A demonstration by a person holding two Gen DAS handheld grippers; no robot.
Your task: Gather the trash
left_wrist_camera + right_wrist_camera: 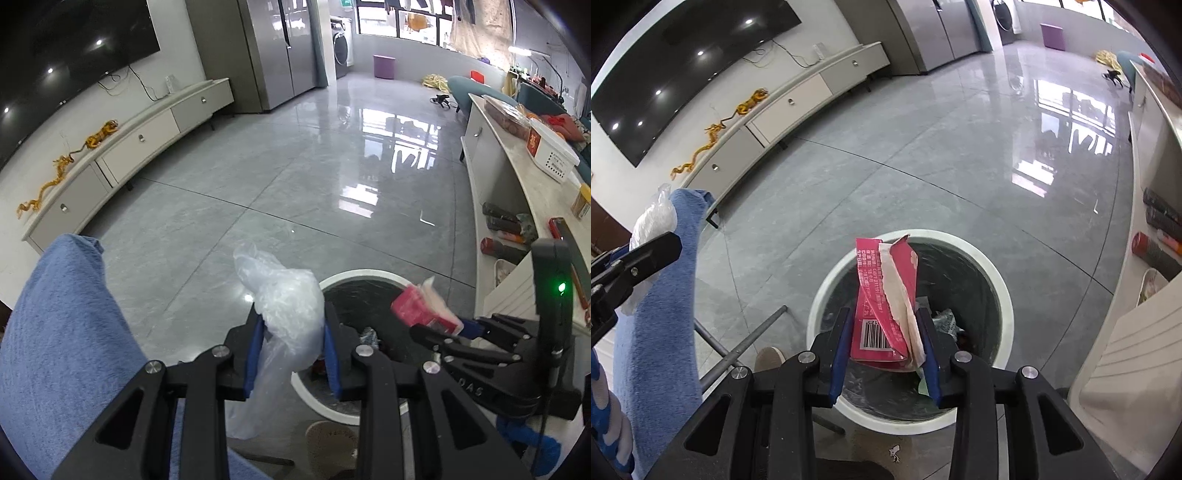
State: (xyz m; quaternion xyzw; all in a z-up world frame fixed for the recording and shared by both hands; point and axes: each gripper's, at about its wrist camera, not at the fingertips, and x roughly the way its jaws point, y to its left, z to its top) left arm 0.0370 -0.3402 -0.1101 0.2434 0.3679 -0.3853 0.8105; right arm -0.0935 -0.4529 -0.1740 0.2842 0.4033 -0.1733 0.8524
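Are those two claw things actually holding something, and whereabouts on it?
Yes. The left gripper pinches a crumpled clear plastic bag around its middle; the right gripper clamps a torn pink packet near its barcode end.

The left gripper [291, 347] was clamped on a crumpled clear plastic bag [284, 306], its blue pads pressing both sides, just left of the white-rimmed trash bin [354, 275]. The bag bulged above the fingers and hung below them beside the bin's near rim. Over the bin's right side, the right gripper [439, 326] pinched a torn red packet [417, 306] with white paper showing. A blue towel [62, 332] draped well left of the bin. A white cabinet [491, 166] with shelves stood right of the bin, on grey floor tiles [277, 166].
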